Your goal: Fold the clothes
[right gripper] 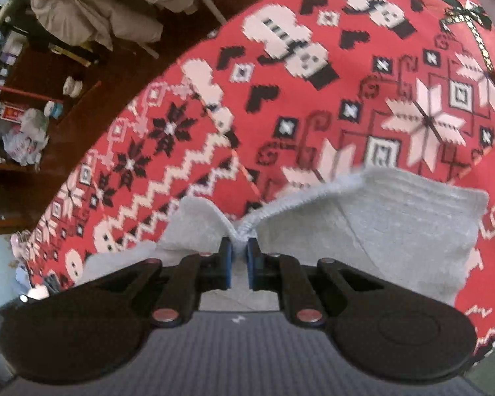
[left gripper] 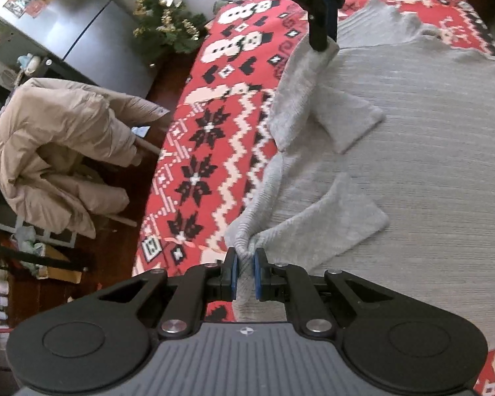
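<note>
Both claws are clenched on the grey knit sweater (left gripper: 412,138): left claw (left gripper: 246,265), right claw (right gripper: 239,247). The bunched knit looks thinly pinched, so an uneven pull over the bed (left gripper: 234,125) may slip it free.

Left gripper (left gripper: 246,259): black linkage body, blue pads; pointed steeply down; jaws nearly together, pinching a bunched fold of the grey garment (left gripper: 412,151) at its edge.
Left pads (left gripper: 233,272): pressed against the fabric from both sides.
Right gripper (right gripper: 239,247): same build; pointed steeply down; jaws nearly together, clamped on a gathered ridge of the garment.
Right gripper, seen from the left wrist view (left gripper: 323,38): near the top edge of the bed, fingertips buried in a lifted fold.
Hands, arms: out of sight.
</note>
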`<state>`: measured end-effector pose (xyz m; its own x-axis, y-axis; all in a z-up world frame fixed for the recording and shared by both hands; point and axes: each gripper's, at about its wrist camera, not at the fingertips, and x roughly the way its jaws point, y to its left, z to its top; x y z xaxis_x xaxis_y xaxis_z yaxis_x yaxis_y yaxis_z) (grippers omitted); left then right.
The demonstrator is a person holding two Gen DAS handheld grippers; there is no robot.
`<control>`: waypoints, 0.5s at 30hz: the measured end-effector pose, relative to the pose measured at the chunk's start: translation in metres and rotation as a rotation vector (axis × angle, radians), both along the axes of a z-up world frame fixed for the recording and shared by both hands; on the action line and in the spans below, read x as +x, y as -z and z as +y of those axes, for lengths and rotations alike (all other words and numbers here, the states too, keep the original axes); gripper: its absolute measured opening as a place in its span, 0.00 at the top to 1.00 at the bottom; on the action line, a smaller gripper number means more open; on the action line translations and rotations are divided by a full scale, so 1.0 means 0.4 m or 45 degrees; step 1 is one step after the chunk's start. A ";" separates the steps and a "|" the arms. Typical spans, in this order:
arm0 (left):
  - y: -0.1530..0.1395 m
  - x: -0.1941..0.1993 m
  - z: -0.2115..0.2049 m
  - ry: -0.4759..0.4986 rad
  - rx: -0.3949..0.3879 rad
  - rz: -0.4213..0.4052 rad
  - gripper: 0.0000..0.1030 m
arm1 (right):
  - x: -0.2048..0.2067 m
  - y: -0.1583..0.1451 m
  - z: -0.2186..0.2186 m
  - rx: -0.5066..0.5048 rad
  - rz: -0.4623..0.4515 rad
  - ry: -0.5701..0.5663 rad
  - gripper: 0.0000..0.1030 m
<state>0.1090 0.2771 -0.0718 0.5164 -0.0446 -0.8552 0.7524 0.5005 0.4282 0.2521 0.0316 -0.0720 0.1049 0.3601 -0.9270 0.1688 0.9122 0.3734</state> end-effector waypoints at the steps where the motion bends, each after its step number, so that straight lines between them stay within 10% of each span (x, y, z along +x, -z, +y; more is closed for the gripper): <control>1: -0.001 -0.017 -0.002 0.013 -0.003 0.011 0.91 | -0.013 0.007 -0.012 0.002 0.018 0.000 0.90; 9: 0.021 -0.143 -0.028 0.101 -0.008 0.136 0.91 | -0.132 0.028 -0.059 0.002 -0.027 -0.199 0.64; 15: 0.038 -0.147 -0.036 0.085 -0.018 0.161 0.91 | -0.269 0.010 0.033 -0.315 -0.528 -1.288 0.65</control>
